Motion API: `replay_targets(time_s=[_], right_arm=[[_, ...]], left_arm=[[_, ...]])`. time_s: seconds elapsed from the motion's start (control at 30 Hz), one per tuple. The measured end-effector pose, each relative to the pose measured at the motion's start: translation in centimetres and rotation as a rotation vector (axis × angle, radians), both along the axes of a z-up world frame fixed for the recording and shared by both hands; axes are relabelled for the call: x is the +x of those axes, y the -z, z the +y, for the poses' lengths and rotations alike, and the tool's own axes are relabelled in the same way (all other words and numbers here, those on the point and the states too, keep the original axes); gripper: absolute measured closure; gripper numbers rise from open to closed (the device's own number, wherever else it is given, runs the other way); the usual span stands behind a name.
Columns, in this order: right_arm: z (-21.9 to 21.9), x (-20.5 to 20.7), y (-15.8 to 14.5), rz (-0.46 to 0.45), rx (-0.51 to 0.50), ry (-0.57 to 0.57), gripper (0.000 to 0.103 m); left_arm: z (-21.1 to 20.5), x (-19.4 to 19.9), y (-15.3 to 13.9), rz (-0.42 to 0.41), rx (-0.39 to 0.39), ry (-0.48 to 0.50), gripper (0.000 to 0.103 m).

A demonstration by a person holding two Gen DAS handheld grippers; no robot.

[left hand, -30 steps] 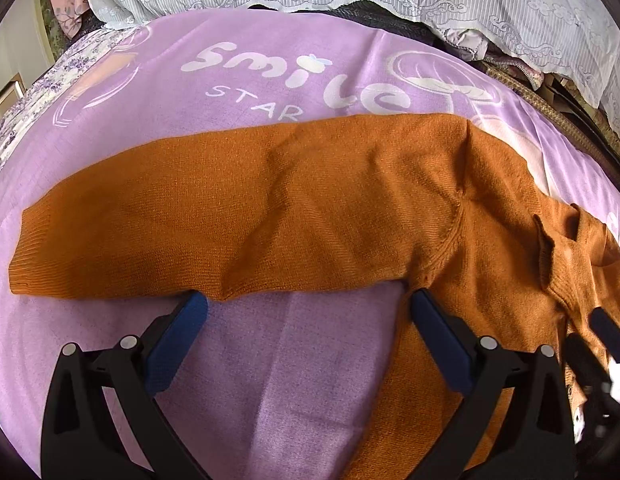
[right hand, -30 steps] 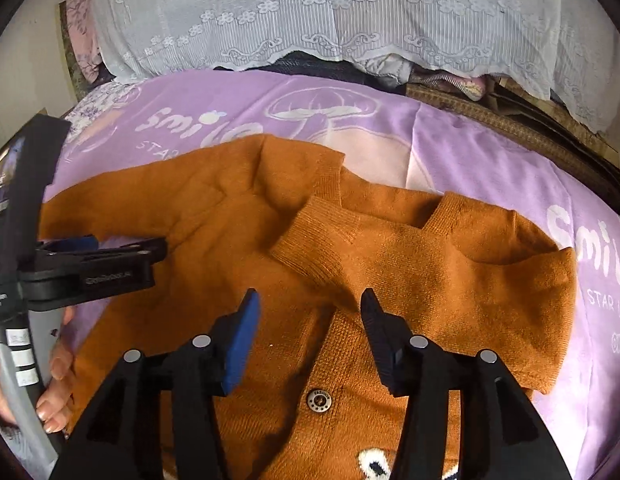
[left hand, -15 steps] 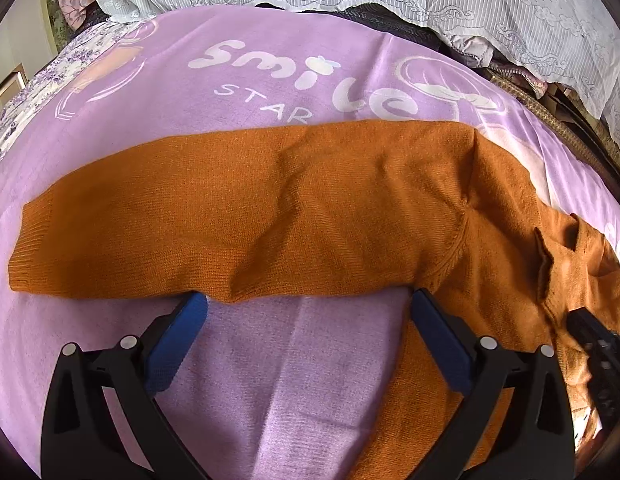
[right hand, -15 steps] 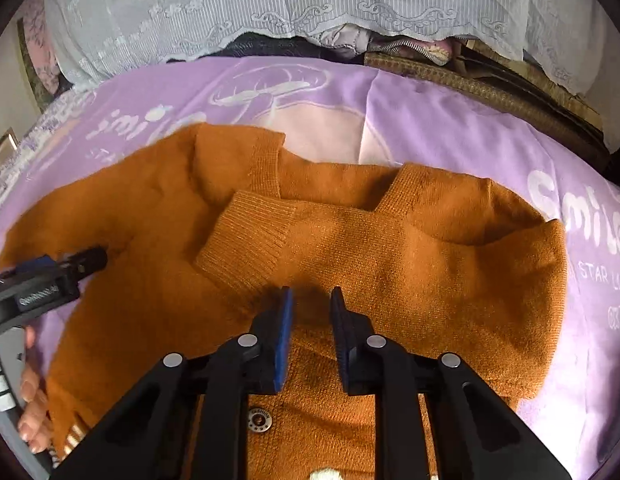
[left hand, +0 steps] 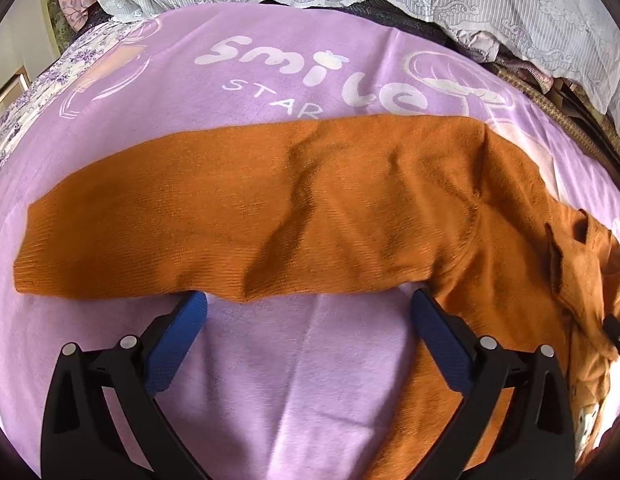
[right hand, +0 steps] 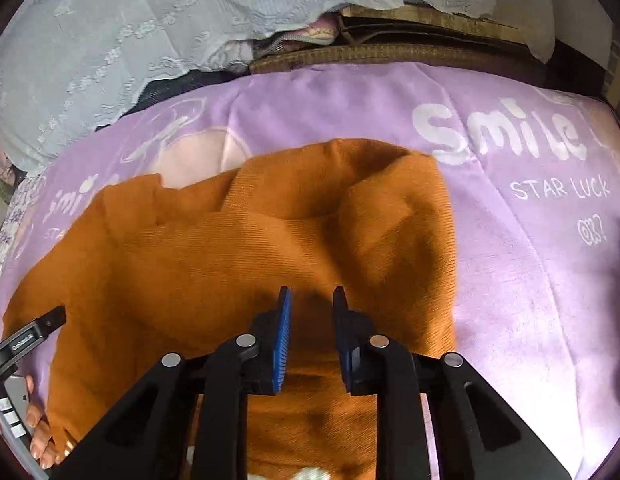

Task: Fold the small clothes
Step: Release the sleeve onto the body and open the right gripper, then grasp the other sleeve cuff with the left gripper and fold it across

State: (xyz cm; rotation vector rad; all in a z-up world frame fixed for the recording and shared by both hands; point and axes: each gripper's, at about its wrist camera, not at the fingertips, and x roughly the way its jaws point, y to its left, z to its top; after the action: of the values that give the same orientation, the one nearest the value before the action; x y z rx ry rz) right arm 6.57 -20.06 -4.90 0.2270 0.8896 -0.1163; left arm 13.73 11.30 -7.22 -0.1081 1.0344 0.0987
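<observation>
Bright daylight, fisheye warping (right view blurred)

The sweater point(left hand: 310, 208) is plain burnt orange throughout. The blanket point(left hand: 310, 380) beneath it is lilac, printed with white lettering and pale pink and white line drawings. The lace cloth point(right hand: 110, 32) behind is white with an embroidered floral pattern. Both gripper frames are black; the left gripper point(left hand: 310, 308) and right gripper point(right hand: 311, 300) are fitted with blue pads.

Left gripper point(left hand: 308, 306) fingers spread wide, angled down; right gripper point(right hand: 311, 300) fingers just reopening, narrow gap.
</observation>
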Motion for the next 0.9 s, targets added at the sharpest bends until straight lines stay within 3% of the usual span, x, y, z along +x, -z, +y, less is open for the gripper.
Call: replay_targets(time_s=[0.07,0.13,0.23,0.43,0.5,0.6,0.73,0.83,0.9], right_arm=[[1.3,0.1,0.9,0.042,-0.009,-0.048,0.059],[1.8,0.3,1.5,0.045,-0.044,-0.058,0.058],[1.3,-0.8,0.6,0.008,0.005,-0.018,0.058],[-0.1,-7.3,-1.1,-0.180,0.073,0.052,0.050],[-1.2,-8.3,-1.0,-0.219,0.094,0.085,0.050],[-3.7,-8.2,-0.4,-0.238,0.208,0.126,0.050],[-5.7,-7.3,1.2,-0.199,0.329,0.165,0.050],[-6.4,-7.3,2.1,-0.191,0.394,0.181,0.050],[-6.3,-7.1,2.2,-0.193,0.402,0.182,0.050]], left_arm=[[1.0,-0.3,-0.3,0.006,0.008,-0.017,0.004],[2.7,-0.9,-0.6,0.007,-0.007,-0.054,0.004],[5.1,-1.7,-1.0,0.004,-0.135,-0.060,0.004],[8.5,-4.3,-1.6,-0.041,-0.305,-0.110,0.004],[10.0,-4.8,-1.6,-0.086,-0.385,-0.149,0.004],[12.0,-4.7,-1.3,-0.165,-0.497,-0.240,0.004],[12.7,-2.9,-1.4,-0.212,-0.440,-0.324,0.004],[12.9,-2.6,-1.7,-0.224,-0.440,-0.324,0.007],[13.5,-3.1,-2.0,-0.238,-0.427,-0.343,0.027]])
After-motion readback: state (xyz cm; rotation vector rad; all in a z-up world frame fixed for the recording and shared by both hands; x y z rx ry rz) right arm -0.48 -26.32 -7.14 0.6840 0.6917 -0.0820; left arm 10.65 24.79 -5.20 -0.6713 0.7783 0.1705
